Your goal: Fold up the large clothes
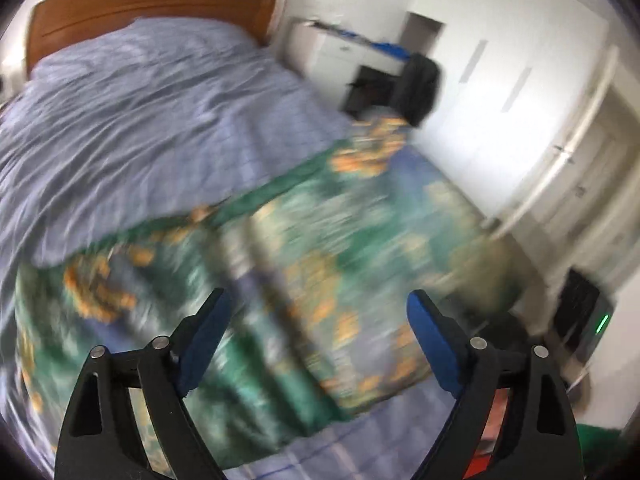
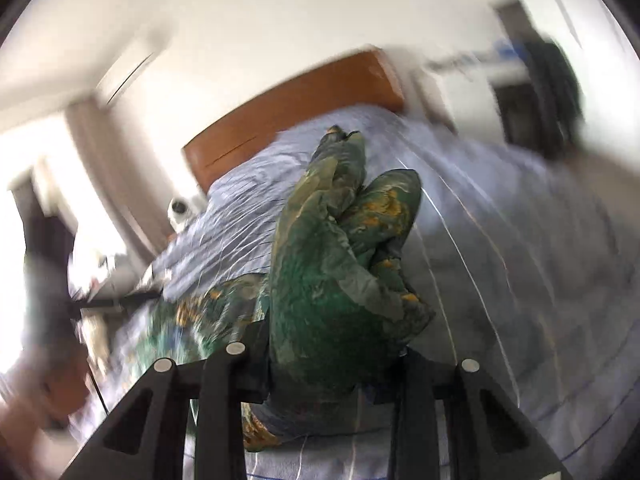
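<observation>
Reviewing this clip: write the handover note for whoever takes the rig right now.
Left gripper: open, empty, above the spread part of the green floral garment.
Right gripper: shut on a bunched fold of that garment, lifted over the bed.
Done: one end gathered and raised.
Left: no neat fold visible yet; the left likely needs to grab an edge, then fold and flatten. Both views are blurred.

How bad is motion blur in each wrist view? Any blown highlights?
Left wrist: green floral garment heavily smeared, left gripper sharp. Right wrist: room edges smeared, bunched cloth in the right gripper fairly crisp; window at left blown out.
</observation>
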A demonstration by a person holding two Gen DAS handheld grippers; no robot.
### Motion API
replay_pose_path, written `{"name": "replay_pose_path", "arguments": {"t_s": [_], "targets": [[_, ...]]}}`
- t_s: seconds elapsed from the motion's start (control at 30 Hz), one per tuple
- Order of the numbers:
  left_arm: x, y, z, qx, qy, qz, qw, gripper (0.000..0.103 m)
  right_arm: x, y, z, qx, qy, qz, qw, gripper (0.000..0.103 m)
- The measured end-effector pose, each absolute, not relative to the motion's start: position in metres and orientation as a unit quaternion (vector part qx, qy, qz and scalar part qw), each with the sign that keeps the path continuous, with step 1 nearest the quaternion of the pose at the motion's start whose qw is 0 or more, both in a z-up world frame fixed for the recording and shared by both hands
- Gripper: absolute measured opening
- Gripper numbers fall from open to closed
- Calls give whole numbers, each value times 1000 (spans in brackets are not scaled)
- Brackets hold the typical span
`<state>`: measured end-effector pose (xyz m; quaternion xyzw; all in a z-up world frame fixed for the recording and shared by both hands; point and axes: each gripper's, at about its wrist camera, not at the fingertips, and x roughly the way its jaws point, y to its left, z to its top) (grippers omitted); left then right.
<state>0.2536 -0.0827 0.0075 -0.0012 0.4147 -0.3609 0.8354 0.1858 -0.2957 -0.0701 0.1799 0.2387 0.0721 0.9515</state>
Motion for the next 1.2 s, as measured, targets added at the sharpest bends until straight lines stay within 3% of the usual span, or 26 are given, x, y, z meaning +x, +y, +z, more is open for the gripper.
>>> {"name": "replay_pose_path", "arguments": {"t_s": [0.13, 0.43, 0.47, 0.5, 0.53, 0.6, 0.63, 0.7, 0.9, 0.97, 1.03, 1.2], "targets": [[257, -106, 34, 21, 436, -392, 810, 93, 189, -245, -49, 67, 226, 89, 968, 32], [272, -143, 9, 160, 494, -299, 801, 93, 158, -125, -58, -218, 179, 113, 953, 32], [271, -144, 5, 181, 491, -283, 803, 85, 154, -118, -60, -241, 171, 117, 948, 32], [271, -142, -1, 201, 486, -258, 810, 55, 153, -112, -60, -251, 167, 119, 946, 32], [273, -138, -4, 202, 489, -249, 811, 45, 153, -109, -61, -256, 165, 122, 945, 32], [282, -119, -5, 161, 500, -267, 808, 33, 160, -113, -59, -237, 179, 134, 946, 34], [287, -106, -3, 140, 503, -272, 808, 32, 161, -118, -57, -223, 185, 143, 946, 45], [296, -81, 1, 116, 497, -275, 815, 32, 158, -132, -45, -174, 194, 187, 947, 53], [311, 10, -2, 44, 488, -268, 830, 32, 178, -191, -19, 47, 239, 284, 927, 53], [312, 39, -11, 19, 490, -262, 831, 32, 200, -200, -18, 79, 258, 280, 922, 51], [317, 63, -22, -5, 493, -254, 832, 33, 217, -194, -22, 68, 265, 275, 921, 36], [316, 112, -49, -51, 498, -230, 834, 34, 250, -156, -45, 42, 321, 310, 894, 32]]}}
